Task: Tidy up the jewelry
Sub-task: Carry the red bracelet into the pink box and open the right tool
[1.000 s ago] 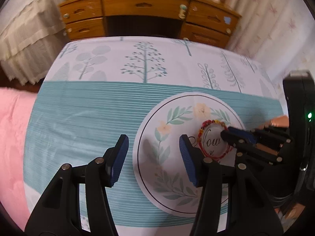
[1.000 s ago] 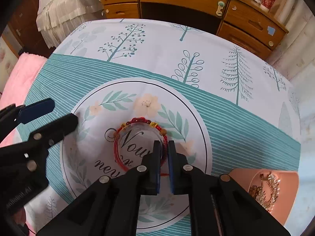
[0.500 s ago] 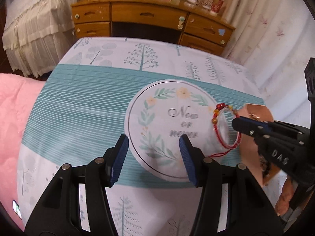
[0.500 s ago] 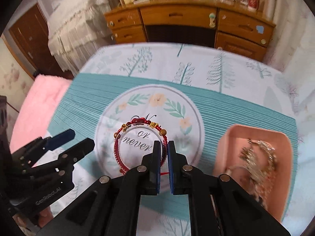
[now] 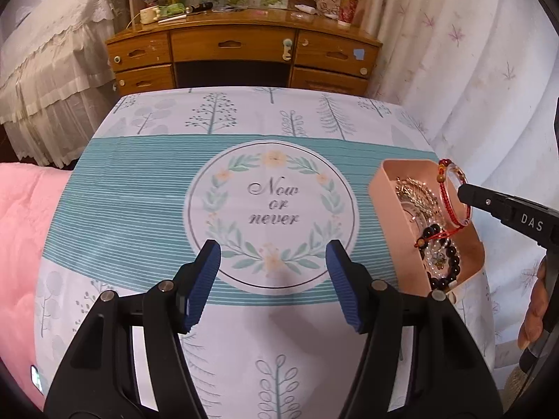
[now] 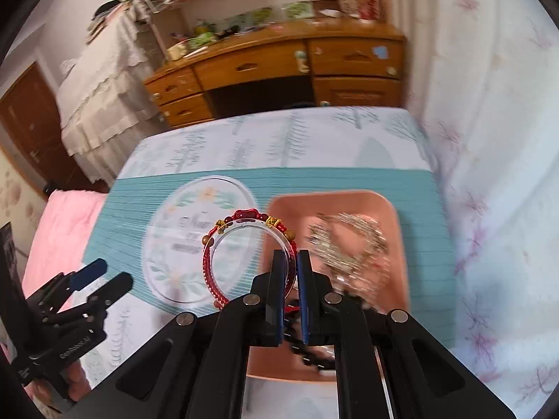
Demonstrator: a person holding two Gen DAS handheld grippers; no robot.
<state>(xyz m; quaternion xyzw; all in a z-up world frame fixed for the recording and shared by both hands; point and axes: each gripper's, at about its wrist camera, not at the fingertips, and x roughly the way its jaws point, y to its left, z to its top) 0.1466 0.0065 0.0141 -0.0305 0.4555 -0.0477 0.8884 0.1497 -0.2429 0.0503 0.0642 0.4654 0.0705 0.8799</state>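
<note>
Red bracelet (image 6: 244, 255), last loose piece, clamped in right gripper (image 6: 290, 272) over the part-filled pink tray (image 6: 394, 216), unreleased; left gripper (image 5: 272, 276) open, empty.

Background stuff here: the counter's covered with a tablecloth (image 5: 146, 188) with teal stripes and little tree prints, and a round floral wreath print (image 5: 272, 213) reading "Now or never" sits straight ahead of the left tongs, just past their tips. Way beyond that, at the far end, there's a wooden desk (image 5: 241, 52) with drawers and a dark knee gap in the middle, its top cluttered with cups, bottles and papers I can't really make out. Off to the left of the tongs is a pink blanket (image 5: 24, 230), and further back a lacy white bedspread (image 5: 45, 70). Right side is all pale curtain (image 5: 464, 70) with faint leaf prints.
</note>
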